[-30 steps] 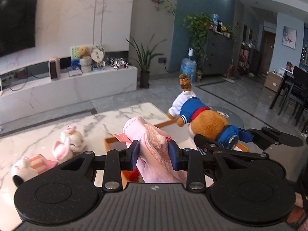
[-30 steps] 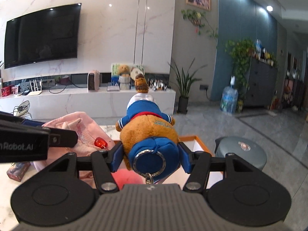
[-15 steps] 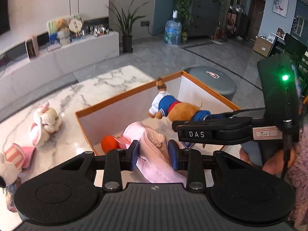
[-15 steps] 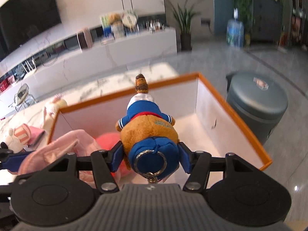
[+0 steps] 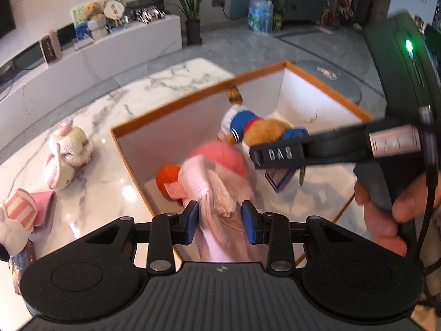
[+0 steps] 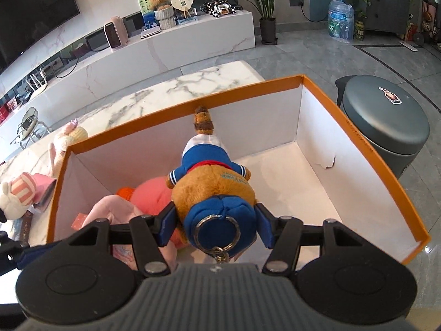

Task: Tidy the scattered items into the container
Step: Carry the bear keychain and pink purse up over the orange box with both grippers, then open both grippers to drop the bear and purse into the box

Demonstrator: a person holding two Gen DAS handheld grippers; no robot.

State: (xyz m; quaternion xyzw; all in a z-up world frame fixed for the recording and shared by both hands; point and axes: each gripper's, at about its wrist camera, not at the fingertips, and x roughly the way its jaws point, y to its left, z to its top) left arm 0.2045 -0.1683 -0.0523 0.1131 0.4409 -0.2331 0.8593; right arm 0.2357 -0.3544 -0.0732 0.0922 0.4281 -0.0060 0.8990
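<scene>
My left gripper (image 5: 219,222) clamps the pink toy (image 5: 220,193), its jaws just easing apart. My right gripper (image 6: 216,224) clamps the bear (image 6: 212,190) over the box (image 6: 358,143).

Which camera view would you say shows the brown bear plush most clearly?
The right wrist view: the brown bear plush fills its centre, sharp, from key ring to head. The left wrist view shows it smaller, blurred, partly hidden behind the other gripper.

Both tools tilt steeply downward, the left tool (image 5: 220,222) with its jaws just eased slightly apart around soft pink fabric, the right tool (image 6: 216,224) clamped on a plush toy's blue end.
</scene>
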